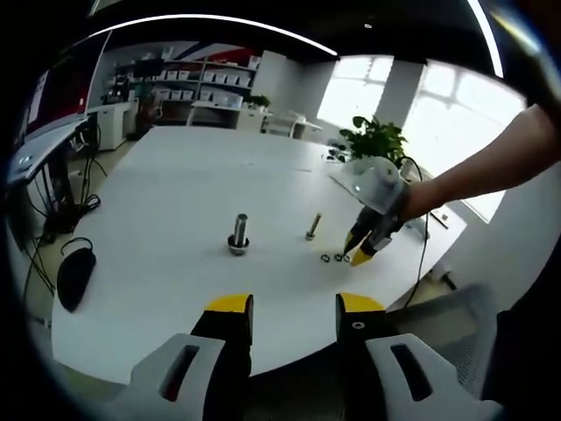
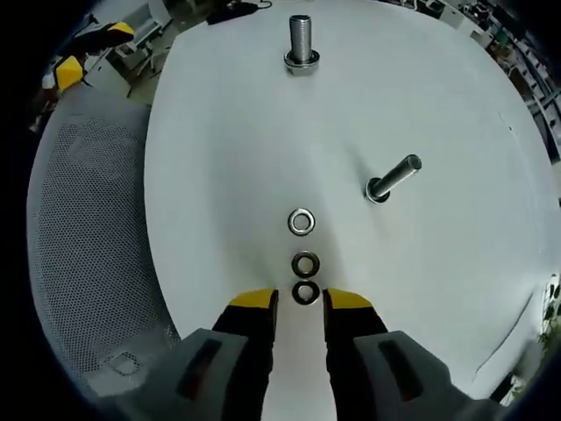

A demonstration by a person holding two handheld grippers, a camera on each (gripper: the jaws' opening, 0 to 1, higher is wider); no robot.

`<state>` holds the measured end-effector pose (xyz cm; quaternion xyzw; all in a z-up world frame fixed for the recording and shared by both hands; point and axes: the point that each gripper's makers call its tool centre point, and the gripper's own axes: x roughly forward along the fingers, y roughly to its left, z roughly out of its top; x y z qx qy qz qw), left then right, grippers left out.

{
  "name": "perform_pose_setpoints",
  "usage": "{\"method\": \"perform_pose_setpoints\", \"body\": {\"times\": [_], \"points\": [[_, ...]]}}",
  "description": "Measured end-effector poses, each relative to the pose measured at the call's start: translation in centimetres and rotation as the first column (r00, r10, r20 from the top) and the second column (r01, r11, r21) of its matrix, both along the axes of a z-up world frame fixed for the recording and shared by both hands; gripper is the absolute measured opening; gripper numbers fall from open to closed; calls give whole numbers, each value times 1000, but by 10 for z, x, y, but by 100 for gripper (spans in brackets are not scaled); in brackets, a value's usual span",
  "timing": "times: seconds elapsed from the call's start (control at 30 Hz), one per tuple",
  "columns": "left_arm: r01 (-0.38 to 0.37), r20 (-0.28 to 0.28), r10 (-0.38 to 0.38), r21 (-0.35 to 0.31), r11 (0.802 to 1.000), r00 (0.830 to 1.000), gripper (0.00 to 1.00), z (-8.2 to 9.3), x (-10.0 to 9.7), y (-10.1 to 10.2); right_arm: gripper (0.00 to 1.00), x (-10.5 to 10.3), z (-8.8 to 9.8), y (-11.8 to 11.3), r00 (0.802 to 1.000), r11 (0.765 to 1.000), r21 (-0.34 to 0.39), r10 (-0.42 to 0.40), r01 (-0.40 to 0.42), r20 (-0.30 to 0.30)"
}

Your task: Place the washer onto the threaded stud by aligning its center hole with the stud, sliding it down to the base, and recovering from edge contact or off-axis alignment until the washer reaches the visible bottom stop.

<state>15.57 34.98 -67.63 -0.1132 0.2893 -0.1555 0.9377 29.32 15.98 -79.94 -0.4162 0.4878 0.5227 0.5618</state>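
Note:
On the white round table a thick threaded stud stands upright on its nut base, with a thinner stud to its right. My right gripper, held by a person's arm, points down at small washers on the table. In the right gripper view three washers lie in a row: a silver one, a dark one, and another dark one between my right gripper's open tips, untouched. Beyond them are the thin stud and the thick stud. My left gripper hangs open off the table's near edge, holding nothing.
A grey mesh chair sits by the table edge. A black object lies at the table's left side. A potted plant and a cable are at the far right. Shelves and desks stand behind.

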Motion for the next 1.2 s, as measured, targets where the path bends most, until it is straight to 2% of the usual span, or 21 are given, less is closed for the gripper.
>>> {"method": "perform_pose_setpoints", "body": {"times": [0.17, 0.43, 0.93, 1.2], "points": [[-14, 3, 14, -5, 1000, 1000, 36, 1, 1, 3, 22, 0, -1, -2, 996, 996, -9, 84, -84, 35], [-14, 7, 14, -11, 1000, 1000, 36, 2, 1, 3, 21, -1, 0, -2, 992, 993, 14, 116, -116, 44], [-32, 9, 32, -18, 999, 999, 36, 2, -1, 7, 16, 4, -1, -1, 992, 993, -25, 112, -111, 57], [-32, 10, 32, -22, 999, 999, 36, 2, 0, 8, 15, 4, -2, 0, 997, 996, -60, 67, -64, 48]]}}
